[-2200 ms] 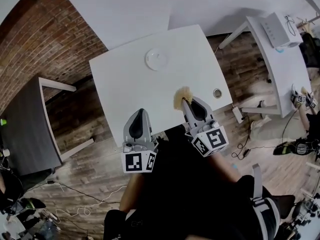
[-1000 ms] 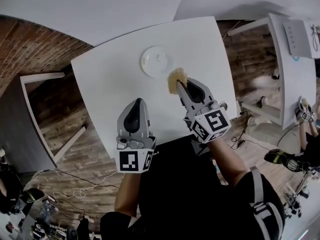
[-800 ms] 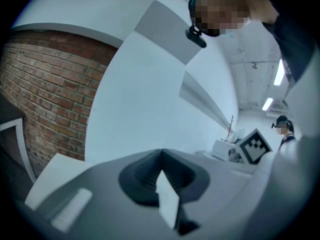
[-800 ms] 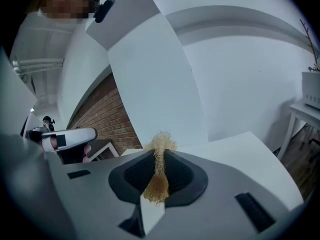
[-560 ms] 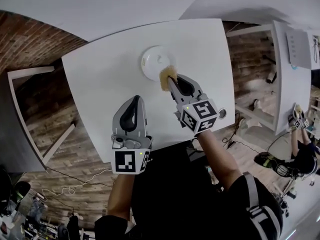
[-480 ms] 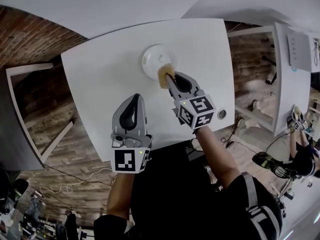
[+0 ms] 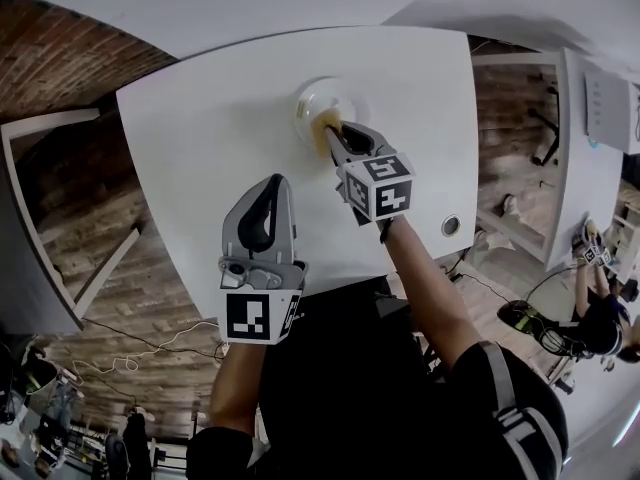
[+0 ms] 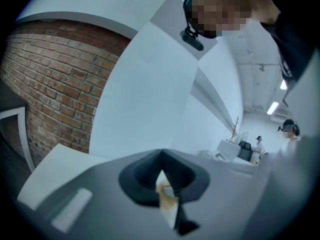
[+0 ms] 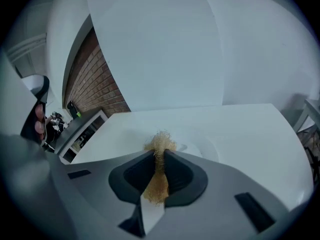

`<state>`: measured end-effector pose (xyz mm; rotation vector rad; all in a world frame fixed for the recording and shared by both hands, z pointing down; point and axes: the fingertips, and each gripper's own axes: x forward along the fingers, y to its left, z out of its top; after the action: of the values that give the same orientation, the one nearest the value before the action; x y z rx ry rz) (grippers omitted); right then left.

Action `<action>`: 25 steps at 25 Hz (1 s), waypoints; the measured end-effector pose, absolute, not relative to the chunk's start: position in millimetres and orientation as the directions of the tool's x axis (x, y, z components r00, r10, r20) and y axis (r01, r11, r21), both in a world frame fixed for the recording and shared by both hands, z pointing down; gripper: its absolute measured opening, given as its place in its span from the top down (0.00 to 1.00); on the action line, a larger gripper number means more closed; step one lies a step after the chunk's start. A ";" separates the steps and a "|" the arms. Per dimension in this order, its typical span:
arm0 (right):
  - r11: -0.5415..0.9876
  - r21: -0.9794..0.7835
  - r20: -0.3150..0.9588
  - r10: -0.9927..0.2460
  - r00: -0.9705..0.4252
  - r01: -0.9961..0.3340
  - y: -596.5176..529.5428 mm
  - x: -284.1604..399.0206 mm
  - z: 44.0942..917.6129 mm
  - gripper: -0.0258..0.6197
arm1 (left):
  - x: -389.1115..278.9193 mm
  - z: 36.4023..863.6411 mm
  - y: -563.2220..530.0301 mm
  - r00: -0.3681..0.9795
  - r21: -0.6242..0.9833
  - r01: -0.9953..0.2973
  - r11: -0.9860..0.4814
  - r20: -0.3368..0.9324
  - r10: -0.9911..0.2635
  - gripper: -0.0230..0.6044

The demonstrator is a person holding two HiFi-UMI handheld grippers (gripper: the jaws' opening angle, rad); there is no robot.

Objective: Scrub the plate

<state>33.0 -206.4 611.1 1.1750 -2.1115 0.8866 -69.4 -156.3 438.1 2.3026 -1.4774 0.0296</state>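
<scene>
The white plate lies on the white table, towards its far side. My right gripper is shut on a golden wiry scrubber, whose tuft rests over the plate's near part. In the right gripper view the scrubber sticks out between the closed jaws, with the plate just beyond it. My left gripper hangs above the table's near edge, shut and holding nothing. The left gripper view has its jaws pointing up at the walls, so neither plate nor scrubber shows there.
A round cable hole is set in the table's near right corner. A second white table stands to the right, a dark one to the left. A brick wall runs along the left. A person sits far right.
My right gripper has carried the scrubber from the table's near part forward onto the plate. The left gripper has stayed by the near edge, still shut.
</scene>
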 end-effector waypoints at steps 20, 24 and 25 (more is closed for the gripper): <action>0.333 -0.205 0.826 -0.445 -0.345 -0.920 -209.4 83.9 634.0 0.88 | -64.6 453.0 -171.4 0.470 0.358 -0.854 -0.377 0.224 -0.854 0.96; 0.313 -0.184 0.824 -0.467 -0.320 -0.932 -228.9 94.0 631.0 0.88 | -65.0 454.2 -171.6 0.473 0.362 -0.853 -0.377 0.227 -0.852 0.96; 0.312 -0.179 0.823 -0.473 -0.316 -0.933 -233.8 95.4 630.0 0.88 | -65.1 454.5 -171.2 0.472 0.364 -0.852 -0.375 0.228 -0.852 0.96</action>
<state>95.4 -233.8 630.0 1.2436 -1.9178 0.8872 -65.1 -171.2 454.5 2.2933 -1.4209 0.0025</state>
